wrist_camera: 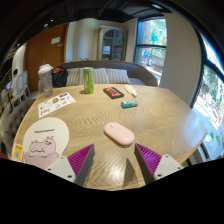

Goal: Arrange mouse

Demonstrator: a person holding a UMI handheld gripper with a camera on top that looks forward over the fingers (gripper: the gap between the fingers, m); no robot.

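Observation:
A pale pink mouse (119,133) lies on the round wooden table (160,120), just ahead of my fingers and a little right of the middle between them. A cream mouse mat with a cartoon drawing (44,142) lies on the table to the left of the mouse, ahead of my left finger. My gripper (113,156) is open and empty, its magenta pads (80,157) spread wide above bare wood. Neither finger touches the mouse.
On the far part of the table stand a green bottle (88,80) and a clear bottle (45,79). A dark box (113,92), a white and blue object (130,91) and a teal item (129,104) lie there too. A paper sheet (56,103) lies at the left. A sofa (105,72) is beyond.

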